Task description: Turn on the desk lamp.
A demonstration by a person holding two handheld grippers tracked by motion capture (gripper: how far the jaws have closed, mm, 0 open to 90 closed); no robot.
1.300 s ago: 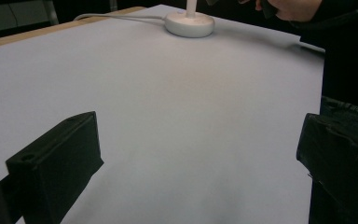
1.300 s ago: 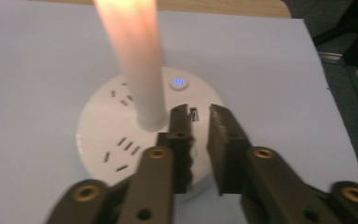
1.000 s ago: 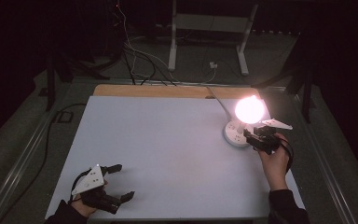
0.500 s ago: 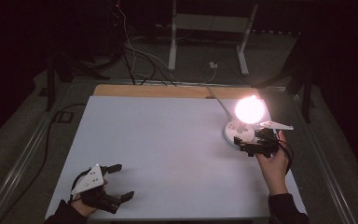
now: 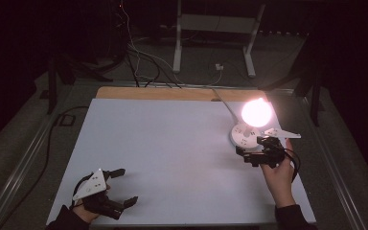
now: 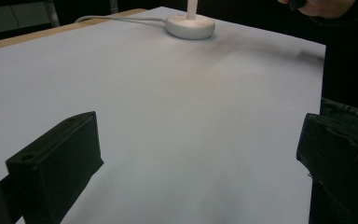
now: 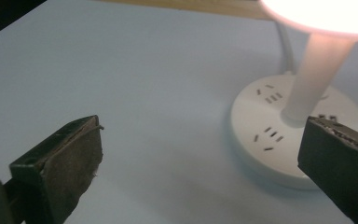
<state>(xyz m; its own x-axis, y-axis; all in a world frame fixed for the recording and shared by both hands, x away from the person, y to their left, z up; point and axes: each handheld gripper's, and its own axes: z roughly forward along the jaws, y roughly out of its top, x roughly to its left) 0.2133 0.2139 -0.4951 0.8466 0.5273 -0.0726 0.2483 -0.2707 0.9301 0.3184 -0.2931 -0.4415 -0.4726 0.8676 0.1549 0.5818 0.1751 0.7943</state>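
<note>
Gaping right tongs (image 5: pixel 249 155) beside lamp base (image 5: pixel 243 135)

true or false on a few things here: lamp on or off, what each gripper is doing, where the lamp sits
1. The lamp is lit. True.
2. The right gripper is shut on the lamp's stem. False: its jaws are open, beside the round base.
3. The left gripper is open and holds nothing. True.
4. The lamp stands near the left gripper. False: it stands at the table's far right, by the right gripper.
</note>
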